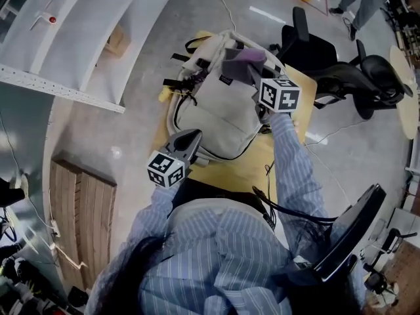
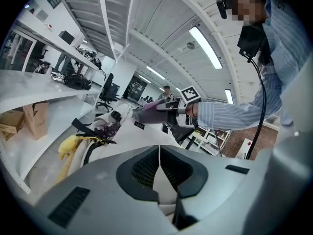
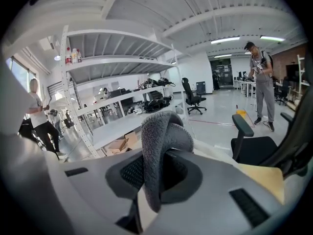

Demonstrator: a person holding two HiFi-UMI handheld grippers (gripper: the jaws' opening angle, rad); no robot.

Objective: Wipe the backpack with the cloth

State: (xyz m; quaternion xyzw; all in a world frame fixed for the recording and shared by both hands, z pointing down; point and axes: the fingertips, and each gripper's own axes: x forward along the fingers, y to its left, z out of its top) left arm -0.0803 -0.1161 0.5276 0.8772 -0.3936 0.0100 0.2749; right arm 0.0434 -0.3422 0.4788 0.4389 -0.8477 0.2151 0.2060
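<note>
Backpack (image 1: 216, 110), pale beige, lies flat on a yellowish wooden tabletop (image 1: 257, 166), its top end away from the person. Black straps and something yellow show at its left edge.

Right gripper (image 1: 257, 79) is over the top end of the pack. Its fingers (image 3: 129, 173) are clamped on a grey, nubbly cloth (image 3: 159, 146), which loops up and out between them. In the head view the cloth hangs onto the pack's upper pocket area.

Left gripper (image 1: 190, 140) is at the pack's near left corner. Its fingers (image 2: 142, 168) are pressed together with nothing between them. Tips look to be at or on the fabric; contact not certain from these angles.

Black office chairs (image 1: 328, 58) stand beyond the tabletop on a glossy floor (image 1: 131, 149).
</note>
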